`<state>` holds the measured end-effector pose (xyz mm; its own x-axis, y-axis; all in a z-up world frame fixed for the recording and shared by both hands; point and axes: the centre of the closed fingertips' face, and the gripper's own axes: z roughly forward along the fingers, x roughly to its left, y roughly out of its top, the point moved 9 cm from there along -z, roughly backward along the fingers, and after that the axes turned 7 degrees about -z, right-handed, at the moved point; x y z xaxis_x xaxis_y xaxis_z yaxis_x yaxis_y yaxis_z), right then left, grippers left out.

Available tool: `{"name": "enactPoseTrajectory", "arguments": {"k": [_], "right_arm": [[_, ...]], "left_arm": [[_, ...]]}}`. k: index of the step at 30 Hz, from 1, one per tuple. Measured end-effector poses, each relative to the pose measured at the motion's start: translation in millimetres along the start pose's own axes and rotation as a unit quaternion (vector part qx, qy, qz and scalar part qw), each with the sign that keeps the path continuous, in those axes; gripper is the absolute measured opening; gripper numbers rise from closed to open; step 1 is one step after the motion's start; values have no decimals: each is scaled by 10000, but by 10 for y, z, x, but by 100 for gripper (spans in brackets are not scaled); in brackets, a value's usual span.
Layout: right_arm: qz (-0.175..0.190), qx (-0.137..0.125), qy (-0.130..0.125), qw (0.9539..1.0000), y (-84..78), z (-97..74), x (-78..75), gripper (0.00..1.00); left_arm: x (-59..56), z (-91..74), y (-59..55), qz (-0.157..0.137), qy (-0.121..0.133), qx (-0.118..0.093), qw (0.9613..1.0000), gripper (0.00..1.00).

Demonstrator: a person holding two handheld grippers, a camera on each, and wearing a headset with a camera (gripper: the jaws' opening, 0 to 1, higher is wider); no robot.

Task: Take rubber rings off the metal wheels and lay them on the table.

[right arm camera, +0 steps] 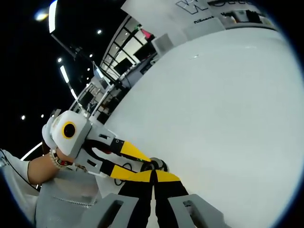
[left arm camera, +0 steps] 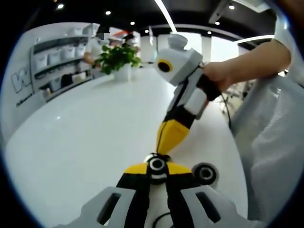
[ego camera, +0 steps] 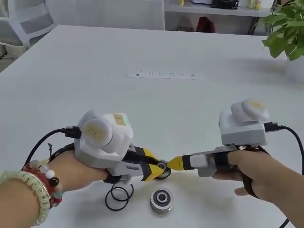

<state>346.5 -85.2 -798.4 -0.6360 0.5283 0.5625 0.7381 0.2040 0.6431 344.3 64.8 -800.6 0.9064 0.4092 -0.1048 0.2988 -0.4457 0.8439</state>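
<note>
We clamp a metal wheel (ego camera: 163, 169) in the left gripper (ego camera: 156, 169) by the tabletop's (ego camera: 142, 104) near edge. The right gripper (ego camera: 172, 164), jaws together, meets it tip-first from the right (its ring grip unclear). Two rubber rings (ego camera: 118, 194) lie nearer us.

A metal wheel (left arm camera: 156, 164) is clamped by the left gripper (left arm camera: 157, 170) — touched by the right gripper (left arm camera: 164, 148), a second wheel (left arm camera: 205, 173) alongside.

Barely anything legible tbh. Big "W" (left arm camera: 20, 81) on white wall (left arm camera: 33, 57) in left gripper view, smaller txt under it too blurry. Wall lettering (right arm camera: 187, 4) in right gripper view, only "W" clear.
</note>
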Motion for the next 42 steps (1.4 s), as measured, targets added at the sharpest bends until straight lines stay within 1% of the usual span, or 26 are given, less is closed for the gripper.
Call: {"name": "enactPoseTrajectory", "arguments": {"k": [11,15,17,19,21,23,24,25,32,38,41,42], "right_arm": [[-16,-31,66,10000,1,34,35,0],[-36,-28,128,9999,11,44,56,0],[-54,-28,178,9998,14,68,73,0],[-70,-12,175,9998,13,84,70,0],[-17,-14,196,9998,13,81,56,0],[-19,-20,183,9998,12,75,55,0],[-34,-19,173,9998,17,77,65,0],[-67,-14,164,9998,21,83,73,0],[-73,-46,181,9998,37,80,68,0],[-77,-65,243,9997,54,96,100,0],[-77,-63,235,9997,54,97,103,0],[35,-167,632,9979,75,105,177,0]], "left_arm": [[-8,-5,-8,-24,31,-31,10000,12],[-8,-8,-8,-30,33,-41,10000,13],[-6,-9,-12,-22,31,-55,10000,13],[-7,-10,-20,-26,28,-93,9999,13],[-10,-12,-22,-31,30,-118,9999,13],[-11,-8,-22,42,42,-104,9999,13],[-14,-7,-17,198,59,-78,9998,12],[-27,-3,-15,231,79,-62,9997,12],[-15,-5,-17,194,100,-63,9997,12],[-15,-7,-19,197,97,-79,9997,13],[-18,-9,-20,190,100,-90,9997,13],[-18,-9,-21,215,103,-96,9997,13]]}}
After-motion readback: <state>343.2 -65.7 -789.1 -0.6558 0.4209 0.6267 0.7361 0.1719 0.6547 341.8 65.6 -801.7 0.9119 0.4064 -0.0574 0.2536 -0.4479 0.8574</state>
